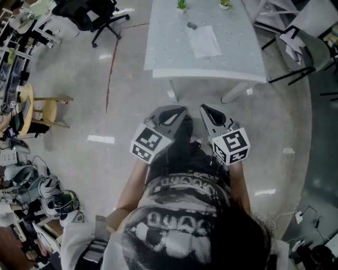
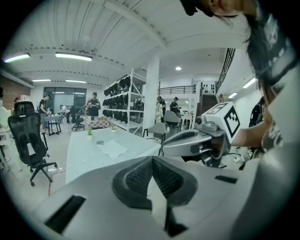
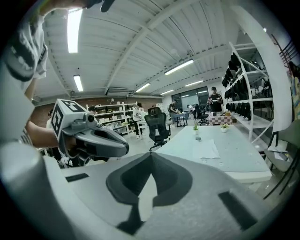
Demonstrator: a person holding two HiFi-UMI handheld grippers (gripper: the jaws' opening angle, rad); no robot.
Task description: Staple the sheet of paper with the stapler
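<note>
Two hand-held tongs, both pressed together and empty, held in front of the person's chest, well short of the white worktop.

Left tongs (image 1: 179,111): tips meeting, nothing between the pads, touching nothing. Right tongs (image 1: 205,109): same, tips together, nothing held; the pair sit side by side over the floor (image 1: 105,105), pointing at the worktop (image 1: 169,52). Sheet of paper (image 1: 204,41): lies flat on the worktop's far half, long axis running away from the person, near edge skewed slightly right. Small dark item (image 1: 191,25), too small to identify, just beyond the sheet's far left corner. Two potted plants (image 1: 181,5) at the far edge. Room: polished grey floor, black office chair (image 1: 90,16), white shelving racks (image 2: 124,101), strip lights.
</note>
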